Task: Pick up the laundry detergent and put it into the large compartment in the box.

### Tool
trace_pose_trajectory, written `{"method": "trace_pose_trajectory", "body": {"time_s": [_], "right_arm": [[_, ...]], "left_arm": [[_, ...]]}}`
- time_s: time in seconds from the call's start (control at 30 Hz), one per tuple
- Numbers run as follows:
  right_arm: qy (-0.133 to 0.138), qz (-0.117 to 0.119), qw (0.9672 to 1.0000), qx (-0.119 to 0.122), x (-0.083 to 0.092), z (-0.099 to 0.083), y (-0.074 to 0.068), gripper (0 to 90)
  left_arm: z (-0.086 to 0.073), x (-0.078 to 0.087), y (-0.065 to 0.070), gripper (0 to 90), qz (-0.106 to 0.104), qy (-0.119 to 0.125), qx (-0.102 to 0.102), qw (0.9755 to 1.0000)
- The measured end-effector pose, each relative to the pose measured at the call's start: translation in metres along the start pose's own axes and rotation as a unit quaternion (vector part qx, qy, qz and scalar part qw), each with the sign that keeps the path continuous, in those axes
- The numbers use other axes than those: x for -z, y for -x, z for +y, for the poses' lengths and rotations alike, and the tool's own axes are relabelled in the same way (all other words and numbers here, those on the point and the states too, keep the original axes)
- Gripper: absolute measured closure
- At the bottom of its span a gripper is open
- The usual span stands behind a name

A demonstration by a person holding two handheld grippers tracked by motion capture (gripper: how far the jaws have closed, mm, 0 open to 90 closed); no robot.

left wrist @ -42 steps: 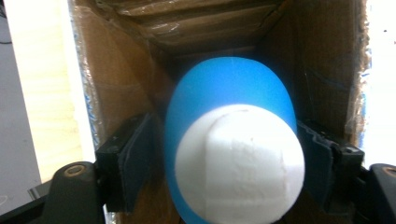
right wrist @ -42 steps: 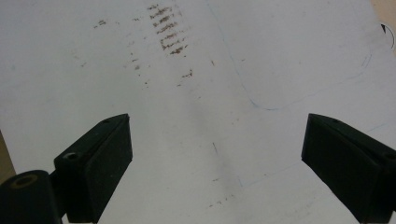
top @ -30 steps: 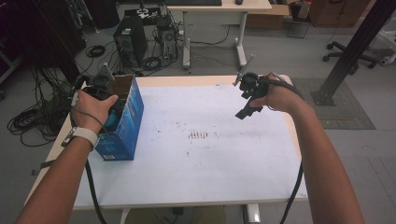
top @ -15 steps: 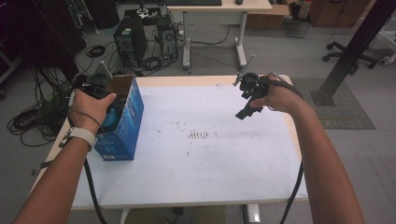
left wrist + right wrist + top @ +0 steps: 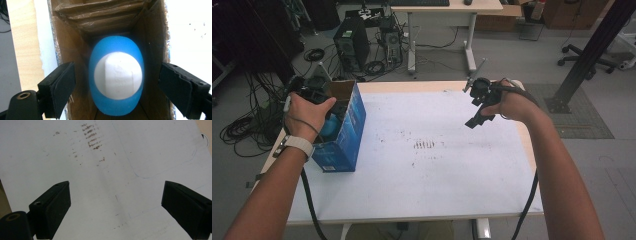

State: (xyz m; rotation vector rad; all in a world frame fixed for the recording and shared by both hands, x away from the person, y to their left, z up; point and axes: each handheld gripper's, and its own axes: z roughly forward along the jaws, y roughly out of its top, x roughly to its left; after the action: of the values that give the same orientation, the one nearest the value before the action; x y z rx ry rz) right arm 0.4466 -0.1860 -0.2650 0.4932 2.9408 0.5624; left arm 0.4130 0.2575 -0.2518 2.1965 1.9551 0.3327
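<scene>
Inside blue box [image 5: 110,17] – blue-white ball [image 5: 116,75], no readable writing

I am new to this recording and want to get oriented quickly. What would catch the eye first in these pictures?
The blue cardboard box at the table's left edge stands out first, open at the top. Inside it, in the left gripper view, lies a blue egg-shaped object with a white face; the left claw is above the box with jaws apart on either side, not touching it. The right claw hovers open over the white table sheet, near brown smudges.
</scene>
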Motion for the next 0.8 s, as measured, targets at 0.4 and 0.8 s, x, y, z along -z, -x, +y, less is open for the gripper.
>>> {"method": "trace_pose_trajectory", "body": {"time_s": [0.4,0.8], "right_arm": [[0.002,-0.001,1.0,0.001,0.002,0.0,-0.002,8.7],[0.001,-0.002,1.0,0.002,0.006,-0.001,-0.005,8.8]], "left_arm": [[-0.001,0.014,0.002,12.0,-0.005,0.001,-0.009,0.9999],[-0.004,0.032,0.003,11.7,-0.018,0.008,-0.018,0.9996]]}}
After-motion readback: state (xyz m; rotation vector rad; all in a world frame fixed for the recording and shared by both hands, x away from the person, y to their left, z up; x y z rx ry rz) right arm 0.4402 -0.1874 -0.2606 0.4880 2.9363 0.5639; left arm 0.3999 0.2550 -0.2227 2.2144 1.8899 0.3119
